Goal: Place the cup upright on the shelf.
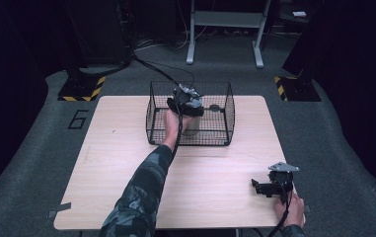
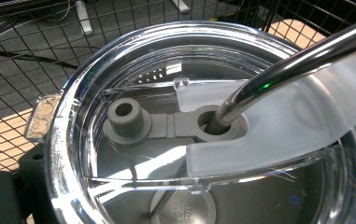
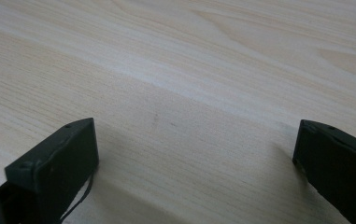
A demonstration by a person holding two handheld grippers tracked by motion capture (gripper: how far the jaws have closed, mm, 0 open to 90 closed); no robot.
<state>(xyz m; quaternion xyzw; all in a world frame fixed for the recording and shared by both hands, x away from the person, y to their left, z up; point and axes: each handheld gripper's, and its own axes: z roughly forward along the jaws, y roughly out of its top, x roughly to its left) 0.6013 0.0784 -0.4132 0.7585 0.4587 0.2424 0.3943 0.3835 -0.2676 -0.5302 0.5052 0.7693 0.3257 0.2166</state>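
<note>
Tilting could spill the tumbler (image 1: 191,126) inside the basket (image 1: 227,106), upper centre; left gripper (image 1: 188,101) closure cannot be told, right gripper (image 3: 194,154) is spread.

Blk wire basket (image 1: 227,116); clear lid (image 2: 73,140), grey seal (image 2: 166,126); sleeve (image 1: 141,192) prob. camo.

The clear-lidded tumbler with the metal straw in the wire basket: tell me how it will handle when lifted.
The clear-lidded tumbler looks rigid, its glossy lid probably slippery. The metal straw leans loosely through its hole, so it may swing or slide. Upright in the black wire basket, it might tip if nudged.
</note>
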